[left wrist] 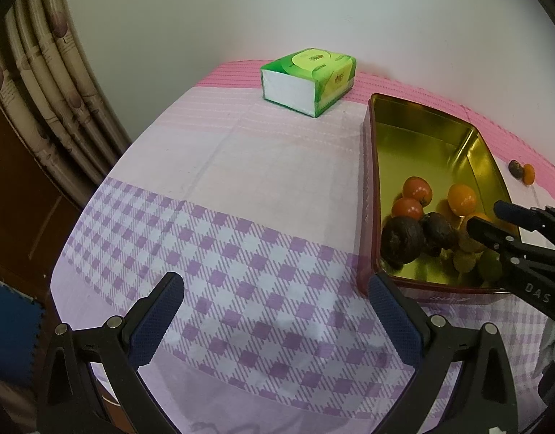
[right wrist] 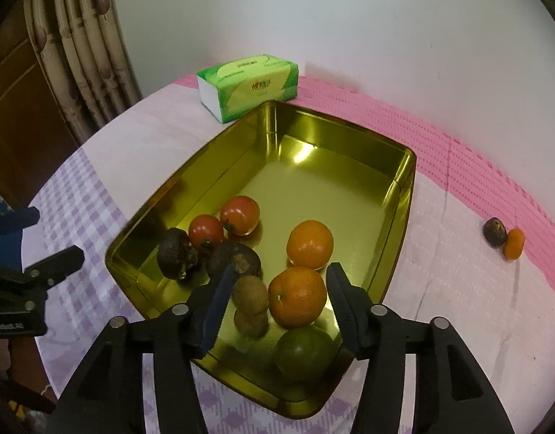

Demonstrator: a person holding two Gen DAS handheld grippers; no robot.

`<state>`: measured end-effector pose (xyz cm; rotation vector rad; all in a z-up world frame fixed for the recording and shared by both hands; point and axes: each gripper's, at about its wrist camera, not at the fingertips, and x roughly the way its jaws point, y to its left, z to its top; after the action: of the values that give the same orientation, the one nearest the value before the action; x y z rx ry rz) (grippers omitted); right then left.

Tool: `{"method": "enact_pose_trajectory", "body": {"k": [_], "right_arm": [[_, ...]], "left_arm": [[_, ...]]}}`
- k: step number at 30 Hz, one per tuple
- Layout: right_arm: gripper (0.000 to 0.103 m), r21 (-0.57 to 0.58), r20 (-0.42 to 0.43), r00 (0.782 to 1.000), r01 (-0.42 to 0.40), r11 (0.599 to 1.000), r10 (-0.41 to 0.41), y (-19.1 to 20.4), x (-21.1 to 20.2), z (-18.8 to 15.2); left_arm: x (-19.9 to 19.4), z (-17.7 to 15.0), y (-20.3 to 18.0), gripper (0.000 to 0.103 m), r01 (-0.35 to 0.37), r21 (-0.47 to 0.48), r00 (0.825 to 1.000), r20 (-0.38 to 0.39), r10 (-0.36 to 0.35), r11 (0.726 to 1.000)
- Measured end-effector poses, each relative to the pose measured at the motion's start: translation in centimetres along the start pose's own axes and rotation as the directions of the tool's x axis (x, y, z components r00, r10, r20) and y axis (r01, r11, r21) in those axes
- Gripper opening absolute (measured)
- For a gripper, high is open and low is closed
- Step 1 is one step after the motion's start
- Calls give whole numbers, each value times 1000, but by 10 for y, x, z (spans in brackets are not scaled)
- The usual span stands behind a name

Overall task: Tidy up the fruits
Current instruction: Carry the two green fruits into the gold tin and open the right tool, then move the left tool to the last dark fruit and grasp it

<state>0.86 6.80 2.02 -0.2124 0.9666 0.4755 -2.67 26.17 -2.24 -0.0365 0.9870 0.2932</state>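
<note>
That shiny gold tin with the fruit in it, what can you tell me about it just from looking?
The tin is a shallow, rounded-corner rectangular box, lid off, mirror-gold inside and dark red outside, and looks like metal. It sits flat on the checked tablecloth, near a green tissue pack. Fruit crowds its near end: tomatoes, oranges, dark and brown fruits, a green one. The far half is bare. The right gripper hangs over it, jaws apart.

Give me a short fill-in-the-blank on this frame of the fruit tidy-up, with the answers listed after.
1. The number of red tomatoes in the gold tin is ____.
2. The pack of tissues beyond the tin is coloured ____.
3. The small orange fruit outside the tin touches a ____ fruit.
4. The jaws of the right gripper stand ____ around an orange.

Missing words: two; green; dark; open
</note>
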Motion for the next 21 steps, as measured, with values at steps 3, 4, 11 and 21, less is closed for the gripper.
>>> {"method": "enact_pose_trajectory", "body": {"k": [3,4,11,21], "right_arm": [[58,16,26,1000,-6,1000,5,-2,-10,2],[58,19,31,999,-8,1000,7,-3,-12,2],[60,87,70,997,16,996,-22,-33,-32,1],[60,208,40,991,120,971,-131,-104,-36,-19]], "left_arm": [[1,0,1,101,-2,-1,1000,-2,2,1000],[2,-1,1,101,-3,-2,1000,-2,3,1000],[1,-2,1,101,-5,-2,1000,-3,5,1000],[7,-3,4,101,-18,3,1000,-10,18,1000]]}}
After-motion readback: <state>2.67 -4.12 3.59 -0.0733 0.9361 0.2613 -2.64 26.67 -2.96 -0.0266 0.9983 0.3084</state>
